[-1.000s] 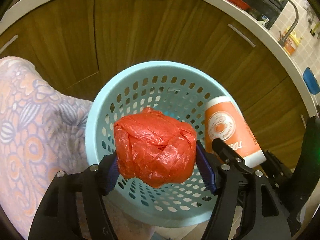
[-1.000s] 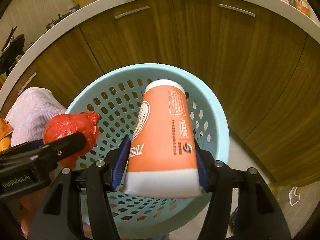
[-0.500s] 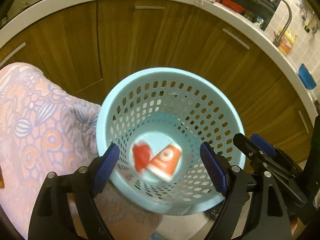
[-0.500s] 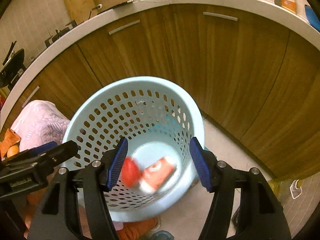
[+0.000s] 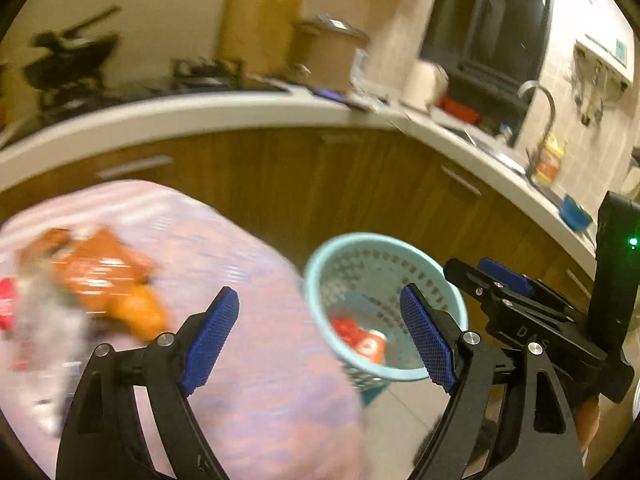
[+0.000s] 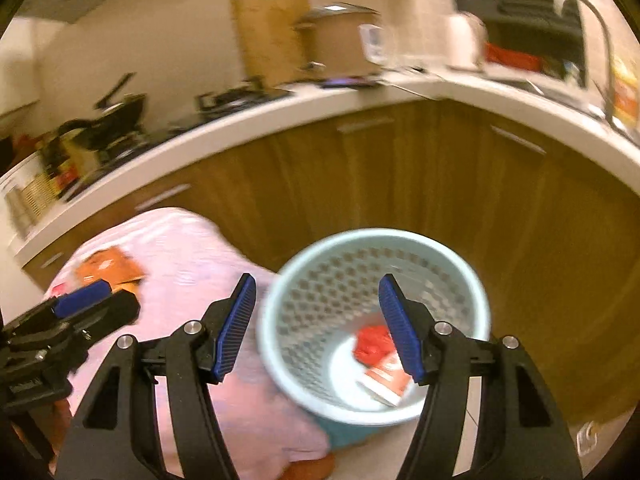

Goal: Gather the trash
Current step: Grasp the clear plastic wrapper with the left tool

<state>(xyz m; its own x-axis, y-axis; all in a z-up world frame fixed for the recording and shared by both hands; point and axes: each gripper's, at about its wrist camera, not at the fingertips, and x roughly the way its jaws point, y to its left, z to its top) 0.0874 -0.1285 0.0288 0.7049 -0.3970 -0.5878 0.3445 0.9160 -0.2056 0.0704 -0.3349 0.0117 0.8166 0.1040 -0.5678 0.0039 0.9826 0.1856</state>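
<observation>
A light blue perforated basket [image 5: 320,264] [image 6: 460,264] stands on the floor by the wooden cabinets. Inside lie a crumpled red plastic bag [image 5: 347,329] [image 6: 372,343] and an orange and white cup [image 5: 372,348] [image 6: 387,376]. My left gripper [image 5: 318,340] is open and empty, raised above the basket's left side. My right gripper [image 6: 318,328] is open and empty above the basket's left rim. On the pink patterned cloth [image 5: 248,320] [image 6: 176,248] lie orange wrappers [image 5: 100,264] [image 6: 108,270] and other blurred trash [image 5: 24,312].
A curved white countertop [image 5: 200,114] [image 6: 320,108] tops wooden cabinets [image 6: 440,184] behind the basket. It carries a cardboard box [image 6: 272,36], a stove with a pan [image 6: 120,116] and a sink tap [image 5: 540,100]. Tiled floor [image 5: 400,420] shows beside the basket.
Both grippers let go of the red bag and the cup, which dropped into the basket. Both grippers then rose and swung back and left, bringing the cloth with its trash into view.
</observation>
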